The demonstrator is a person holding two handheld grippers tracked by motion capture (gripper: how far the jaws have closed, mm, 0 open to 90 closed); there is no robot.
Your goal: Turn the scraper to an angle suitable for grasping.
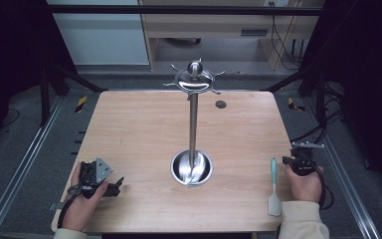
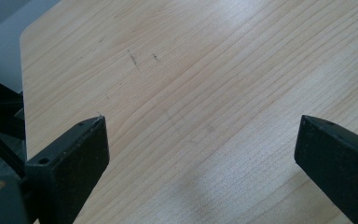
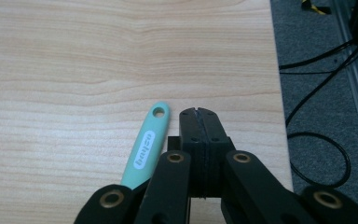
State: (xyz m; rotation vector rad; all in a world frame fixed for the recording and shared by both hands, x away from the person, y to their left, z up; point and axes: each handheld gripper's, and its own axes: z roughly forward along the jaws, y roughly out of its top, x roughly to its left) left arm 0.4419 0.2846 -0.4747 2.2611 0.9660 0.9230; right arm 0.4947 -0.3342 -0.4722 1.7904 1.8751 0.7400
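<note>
- Counter (image 1: 139, 129): light wood, rounded corners, grey floor around it.
- Stand (image 1: 193, 124): a steel pole rising from a round shiny base (image 1: 192, 168) at centre, slightly toward the near edge. Top carries a disc with short hooks (image 1: 195, 79) and a ball knob.
- Small dark round spot (image 1: 221, 104) on the counter just right of the pole, toward the far edge.
- Spatula (image 1: 274, 188): lies flat near the right near corner, pale blade toward the near edge, teal handle (image 3: 148, 143) pointing away. The handle end has a hanging hole and a white label.
- Left claw (image 1: 110, 187): held in the left hand (image 1: 82, 199) at the left near corner, low over the counter. Jaws stand wide apart with bare wood between them in the left gripper view.
- Right claw (image 3: 199, 114): held in the right hand (image 1: 304, 183), just right of the spatula handle. Jaws are pressed together with nothing between them; apart from the handle, beside it.
- Black cables (image 3: 321, 93) lie on the floor right of the counter.
</note>
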